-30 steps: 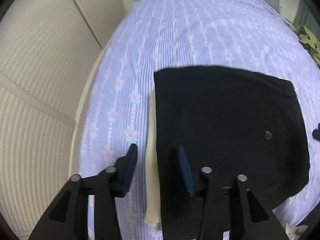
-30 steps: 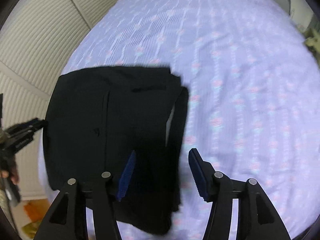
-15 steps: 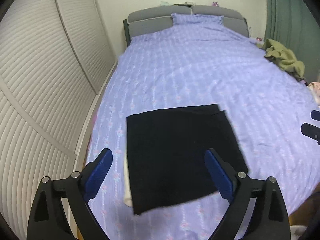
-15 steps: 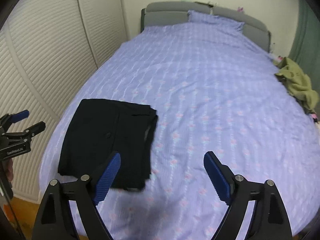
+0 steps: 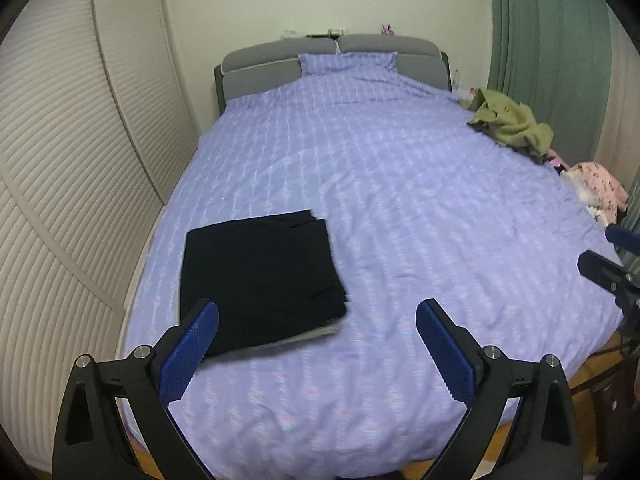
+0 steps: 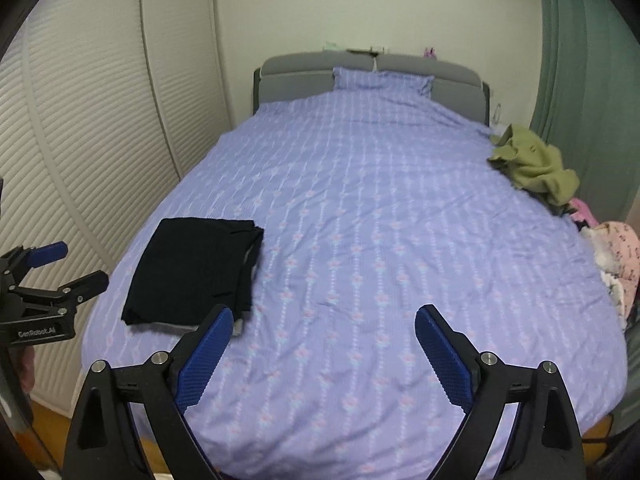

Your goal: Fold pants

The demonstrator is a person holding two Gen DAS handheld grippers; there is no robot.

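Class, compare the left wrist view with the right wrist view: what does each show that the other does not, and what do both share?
Only the left wrist view shows the open left gripper from behind. Only the right wrist view shows the open right gripper from behind, and the left one side-on. Both show the folded black pants on the purple bed, the green garment and the pink clothes.

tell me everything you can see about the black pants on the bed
The black pants are folded into a compact, roughly rectangular stack of dark, matte, woven-looking fabric. They lie flat on the lavender patterned bedspread, near the bed's foot on the side by the louvered closet doors. Layered edges show along one side, and a pale grey lining peeks out at the near edge. Nothing else touches them; both hand-held grippers are open and clear of them.
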